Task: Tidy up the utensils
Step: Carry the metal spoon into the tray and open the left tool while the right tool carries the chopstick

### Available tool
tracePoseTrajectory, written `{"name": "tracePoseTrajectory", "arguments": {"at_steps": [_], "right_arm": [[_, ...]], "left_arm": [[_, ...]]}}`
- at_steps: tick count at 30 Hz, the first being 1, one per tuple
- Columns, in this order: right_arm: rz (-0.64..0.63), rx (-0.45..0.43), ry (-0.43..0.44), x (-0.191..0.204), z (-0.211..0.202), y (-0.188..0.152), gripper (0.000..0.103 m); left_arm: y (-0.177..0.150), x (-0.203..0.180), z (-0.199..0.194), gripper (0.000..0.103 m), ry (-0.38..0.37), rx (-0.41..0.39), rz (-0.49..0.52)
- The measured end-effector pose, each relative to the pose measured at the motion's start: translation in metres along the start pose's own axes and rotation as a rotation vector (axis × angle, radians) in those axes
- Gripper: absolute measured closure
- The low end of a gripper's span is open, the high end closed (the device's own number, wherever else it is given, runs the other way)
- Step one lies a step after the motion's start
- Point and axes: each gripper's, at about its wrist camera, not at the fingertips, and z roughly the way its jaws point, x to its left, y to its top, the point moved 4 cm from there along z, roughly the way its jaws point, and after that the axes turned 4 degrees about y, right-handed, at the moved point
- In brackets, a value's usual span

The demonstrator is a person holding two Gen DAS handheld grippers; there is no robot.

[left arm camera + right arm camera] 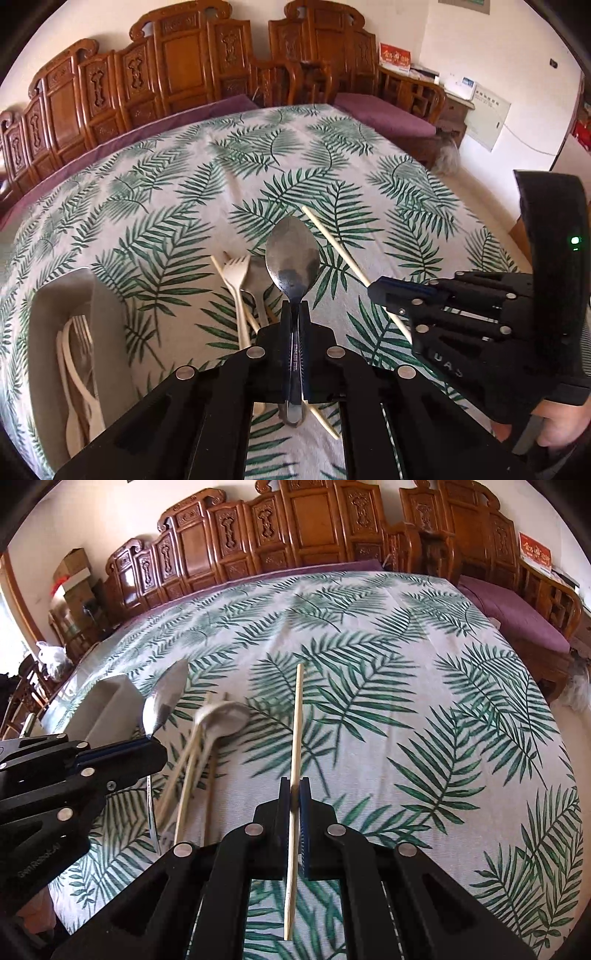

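Your left gripper [294, 314] is clamped on the handle of a metal spoon [292, 254], bowl pointing away from you, shiny and smooth. Your right gripper [294, 794] is clamped on one pale wooden chopstick [295, 746], thin and straight, its far end out over the cloth.

Just left of the held spoon, a cream fork [236, 280] lies on crossed sticks on the leaf-print tablecloth [166, 206]. A pale spoon [225, 716] lies in the same heap.

At your far left stands a grey tray [48, 332] with raised walls, holding cream cutlery and a metal fork.

Beyond the heap the cloth is bare up to the table's far edge, where a carved wooden bench [147, 74] with purple cushions stands close.
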Motion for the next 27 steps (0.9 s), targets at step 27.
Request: {"name": "tracePoseTrajectory", "arguments": {"at_steps": [27], "right_arm": [[-0.102, -0.108, 0.065, 0.060, -0.043, 0.000, 0.097]], "left_arm": [[0.002, 0.035, -0.085, 0.100, 0.015, -0.150, -0.032]]}}
